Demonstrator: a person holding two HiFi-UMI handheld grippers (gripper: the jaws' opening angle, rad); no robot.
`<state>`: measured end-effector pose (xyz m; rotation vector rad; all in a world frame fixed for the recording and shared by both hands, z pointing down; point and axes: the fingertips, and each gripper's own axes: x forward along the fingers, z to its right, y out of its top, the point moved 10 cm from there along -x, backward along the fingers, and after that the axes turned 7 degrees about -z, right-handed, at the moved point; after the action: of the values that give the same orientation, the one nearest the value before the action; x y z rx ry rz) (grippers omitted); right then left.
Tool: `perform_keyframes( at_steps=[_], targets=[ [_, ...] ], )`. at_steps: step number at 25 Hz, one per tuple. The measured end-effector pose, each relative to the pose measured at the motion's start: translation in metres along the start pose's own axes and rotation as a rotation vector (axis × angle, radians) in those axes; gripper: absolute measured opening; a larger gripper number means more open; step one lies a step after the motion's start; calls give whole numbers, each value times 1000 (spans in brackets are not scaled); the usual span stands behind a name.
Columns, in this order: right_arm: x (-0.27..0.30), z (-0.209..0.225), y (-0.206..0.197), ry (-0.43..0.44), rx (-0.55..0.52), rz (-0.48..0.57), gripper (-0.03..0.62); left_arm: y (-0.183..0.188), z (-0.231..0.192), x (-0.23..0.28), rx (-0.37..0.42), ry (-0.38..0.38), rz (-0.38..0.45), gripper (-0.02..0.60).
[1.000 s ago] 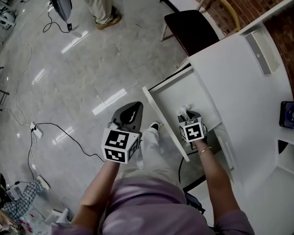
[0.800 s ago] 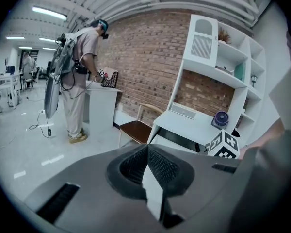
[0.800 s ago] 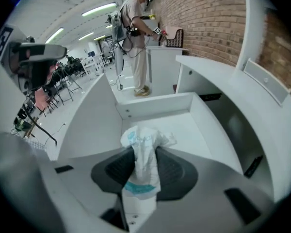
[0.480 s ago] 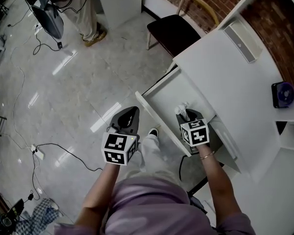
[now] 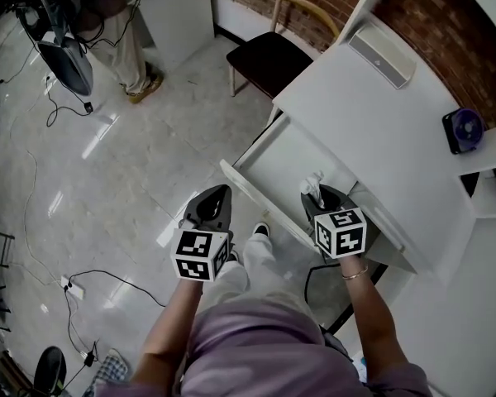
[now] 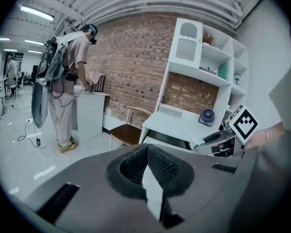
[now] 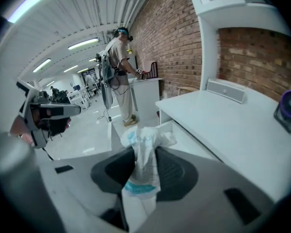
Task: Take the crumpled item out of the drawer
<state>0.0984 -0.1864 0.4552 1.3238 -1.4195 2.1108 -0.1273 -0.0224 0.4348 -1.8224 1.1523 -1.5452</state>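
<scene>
Jaws of right gripper: crumpled item over drawer

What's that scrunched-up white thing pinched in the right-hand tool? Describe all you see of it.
The crumpled item is a wad of thin white wrapping, plastic film or paper by its look, with pale blue print near the top and a teal band lower down. The right gripper pinches its middle, both jaws pressing on it; its creased top pokes out past them. It is held over the open drawer; nothing else visibly touches it.
</scene>
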Motion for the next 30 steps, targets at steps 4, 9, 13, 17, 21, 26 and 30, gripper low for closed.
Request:
perform_keyframes(
  at_steps=[4, 9, 13, 17, 21, 26, 30],
  targets=[
    [-27, -8, 0, -27, 61, 66, 136, 2, 2, -8, 21, -30, 2, 0],
    [-58, -21, -2, -59, 105, 148, 135, 1, 5, -20, 41, -62, -3, 0],
    [-77, -28, -7, -76, 142, 204, 135, -1, 7, -24, 67, -77, 3, 0],
    [-94, -34, -13, -88, 190, 256, 135, 1, 9, -28, 83, -93, 4, 0],
    [-108, -42, -17, -108, 217, 299, 135, 3, 8, -31, 94, -105, 17, 0],
    [-124, -50, -24, -134, 261, 350, 135, 5, 9, -35, 107, -118, 26, 0],
    [-132, -57, -28, -147, 277, 396, 135, 8, 10, -37, 113, -131, 29, 0]
  ],
)
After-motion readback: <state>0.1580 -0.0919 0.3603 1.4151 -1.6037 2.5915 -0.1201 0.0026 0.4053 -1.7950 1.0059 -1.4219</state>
